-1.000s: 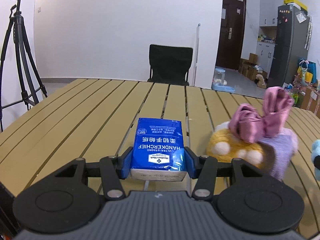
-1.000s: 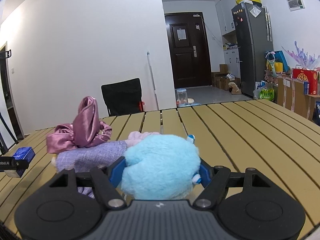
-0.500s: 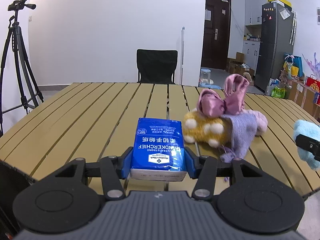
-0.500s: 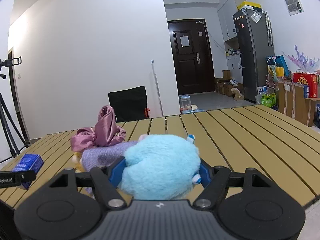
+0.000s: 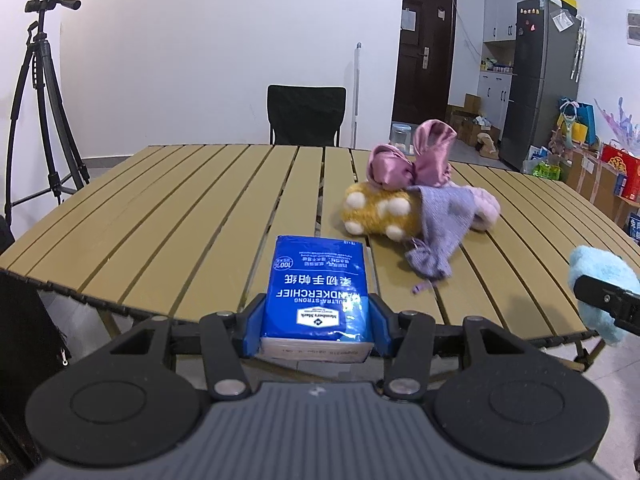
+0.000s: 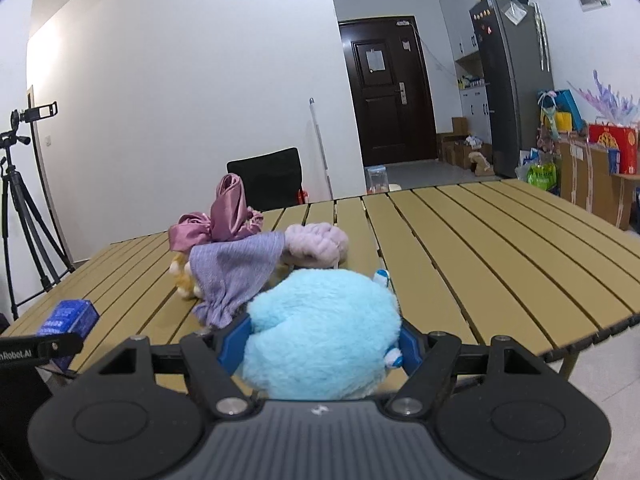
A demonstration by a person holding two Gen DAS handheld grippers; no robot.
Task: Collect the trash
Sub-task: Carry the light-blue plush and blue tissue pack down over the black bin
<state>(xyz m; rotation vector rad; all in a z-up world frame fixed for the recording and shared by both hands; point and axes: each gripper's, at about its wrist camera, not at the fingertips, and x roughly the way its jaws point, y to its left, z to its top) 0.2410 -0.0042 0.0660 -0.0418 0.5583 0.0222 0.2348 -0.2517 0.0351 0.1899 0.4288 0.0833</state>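
Observation:
My left gripper is shut on a blue handkerchief tissue pack, held over the near edge of the slatted wooden table. My right gripper is shut on a fluffy light-blue plush, also at the table's near edge. The same plush and the right gripper's finger show at the right of the left wrist view. The tissue pack appears at the left of the right wrist view. A heap of soft items stays on the table: a pink satin bow, a yellow spotted plush, a purple cloth pouch.
A black chair stands behind the table. A tripod with a camera is at the left. Far right are a fridge, boxes and bags on the floor. A dark door lies beyond. The table's right half holds nothing.
Both grippers have drawn back from the table's middle toward its near edge, each carrying its item. The heap of soft items now looks farther away.

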